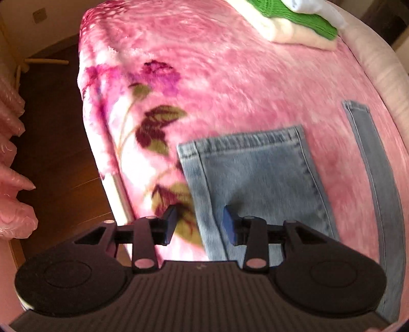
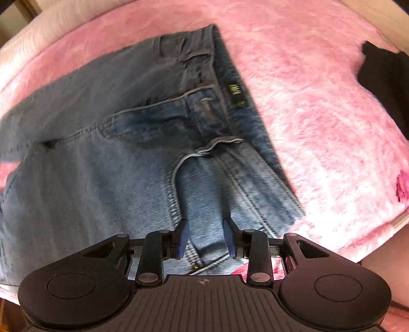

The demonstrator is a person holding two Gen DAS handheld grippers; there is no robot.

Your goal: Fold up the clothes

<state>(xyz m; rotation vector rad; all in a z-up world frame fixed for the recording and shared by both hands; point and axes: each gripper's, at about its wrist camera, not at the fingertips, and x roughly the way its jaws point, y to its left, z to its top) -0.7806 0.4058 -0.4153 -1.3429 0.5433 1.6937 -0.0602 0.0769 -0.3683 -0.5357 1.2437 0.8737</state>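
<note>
Jeans [image 2: 107,143] waistband label [image 2: 236,95]: lettering too blurred to read.

Both cameras look steeply down from near above the pink blanket [image 1: 230,76]. The left wrist view faces the jeans [image 1: 255,178] hem near the bed edge; the right wrist view faces their waistband [image 2: 230,84].

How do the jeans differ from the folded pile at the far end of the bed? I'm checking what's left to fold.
The jeans lie spread flat in blue denim, legs apart; the folded pile is stacked compactly in green, cream and white layers. The jeans sit right below both grippers; the pile sits far off near the bed's edge. Both rest on the pink blanket.
</note>
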